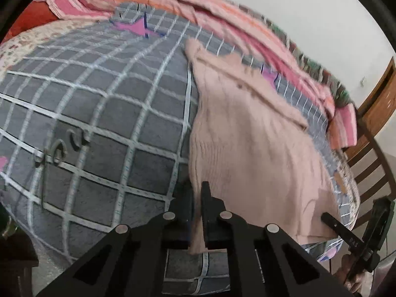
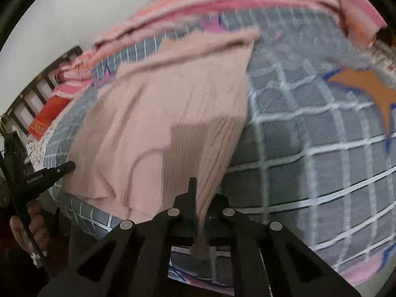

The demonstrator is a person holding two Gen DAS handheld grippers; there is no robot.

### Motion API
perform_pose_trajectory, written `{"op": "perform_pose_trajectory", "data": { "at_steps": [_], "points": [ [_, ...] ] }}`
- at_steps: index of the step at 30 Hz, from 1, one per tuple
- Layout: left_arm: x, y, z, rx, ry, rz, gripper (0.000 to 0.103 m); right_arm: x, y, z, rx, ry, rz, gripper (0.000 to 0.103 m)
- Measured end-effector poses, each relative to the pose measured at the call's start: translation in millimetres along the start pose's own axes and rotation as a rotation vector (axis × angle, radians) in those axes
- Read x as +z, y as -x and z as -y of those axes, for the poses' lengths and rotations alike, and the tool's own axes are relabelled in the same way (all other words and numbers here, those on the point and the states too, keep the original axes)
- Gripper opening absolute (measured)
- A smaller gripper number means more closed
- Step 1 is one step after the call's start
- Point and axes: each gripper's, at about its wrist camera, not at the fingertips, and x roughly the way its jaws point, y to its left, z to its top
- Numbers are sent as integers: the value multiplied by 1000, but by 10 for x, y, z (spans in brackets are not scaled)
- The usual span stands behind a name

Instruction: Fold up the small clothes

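Observation:
A pale pink ribbed knit garment (image 1: 247, 136) (image 2: 160, 104) lies spread on a grey blanket with a white grid (image 1: 99, 123) (image 2: 309, 148). My left gripper (image 1: 196, 191) is shut on the garment's near edge at its left corner, and a strip of the knit hangs down between the fingers. My right gripper (image 2: 204, 194) is shut on the near edge at the other corner, where the fabric bunches into the jaws. Each gripper also shows in the other's view, the right gripper (image 1: 326, 217) and the left gripper (image 2: 70, 167), tips at the hem. The garment's far end reaches toward the striped bedding.
Pink and orange striped bedding (image 1: 222, 17) is heaped along the blanket's far side below a white wall. A wooden slatted frame (image 1: 366, 173) stands at the bed's end, with a red cushion (image 2: 47, 116) nearby. A person's hand (image 2: 32, 225) holds the left gripper's handle.

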Motion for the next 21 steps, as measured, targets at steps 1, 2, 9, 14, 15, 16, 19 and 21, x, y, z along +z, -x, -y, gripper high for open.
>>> {"op": "perform_pose_trajectory", "data": {
  "at_steps": [1,2,9,14,15,16,19,21],
  "points": [
    [-20,62,-21,-16,1,10,7,-7,90,35,1,5,24,4],
    [-32,81,-35,-20,2,9,7,-18,141,77,-12,0,32,4],
    [-63,-48,-52,-18,0,-52,9,-80,12,161,-18,-41,-34,9],
    [-96,-132,32,26,-56,-80,15,-53,-44,85,-34,-33,-23,25],
    [-101,-144,37,24,-57,-81,18,-41,-53,81,-34,-38,-18,26],
    [-107,-154,45,19,-54,-80,22,-16,-83,68,-32,-40,-21,26],
    [-105,-164,66,9,-42,-73,24,-1,-147,38,-48,-31,-33,26],
    [-119,-162,69,-5,-30,-73,23,-16,-157,27,-39,-36,-40,25]
  ]
}}
